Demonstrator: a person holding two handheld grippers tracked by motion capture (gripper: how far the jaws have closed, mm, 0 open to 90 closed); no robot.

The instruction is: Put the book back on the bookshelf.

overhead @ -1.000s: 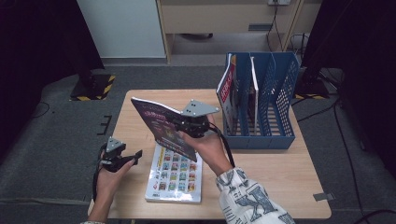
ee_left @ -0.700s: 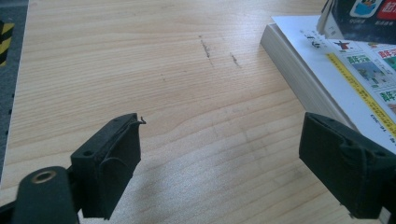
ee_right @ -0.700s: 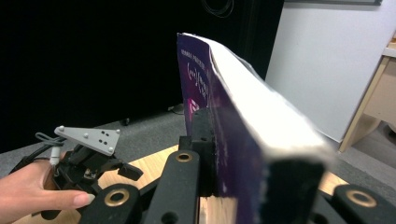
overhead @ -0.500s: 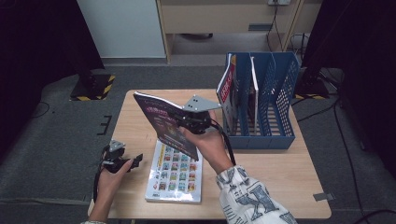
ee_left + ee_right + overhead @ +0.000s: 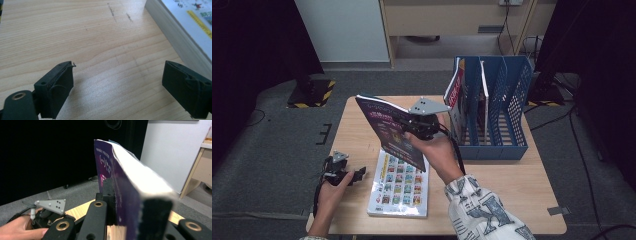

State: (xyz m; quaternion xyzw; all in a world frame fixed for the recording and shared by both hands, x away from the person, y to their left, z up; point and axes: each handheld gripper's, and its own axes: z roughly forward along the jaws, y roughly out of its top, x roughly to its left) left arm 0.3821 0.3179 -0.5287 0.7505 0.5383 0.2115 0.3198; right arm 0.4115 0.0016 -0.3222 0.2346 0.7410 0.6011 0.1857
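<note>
Light wooden bench (image 5: 512,185) on grey carpet, dark curtains at both sides. My right gripper (image 5: 414,125) is clamped on the purple book (image 5: 389,131), held tilted above the bench's middle. My left gripper (image 5: 354,176), near the left edge, has just been opening its jaws, nothing between them. A picture book (image 5: 401,185) lies flat at the near edge; a blue file rack (image 5: 507,107) stands at the far right corner.

Right gripper (image 5: 126,220) clamping purple book (image 5: 117,195) upright between black jaws, white page edges facing up. Left gripper (image 5: 47,216), in person's hand (image 5: 20,228), sitting low at table (image 5: 80,210) edge.
</note>
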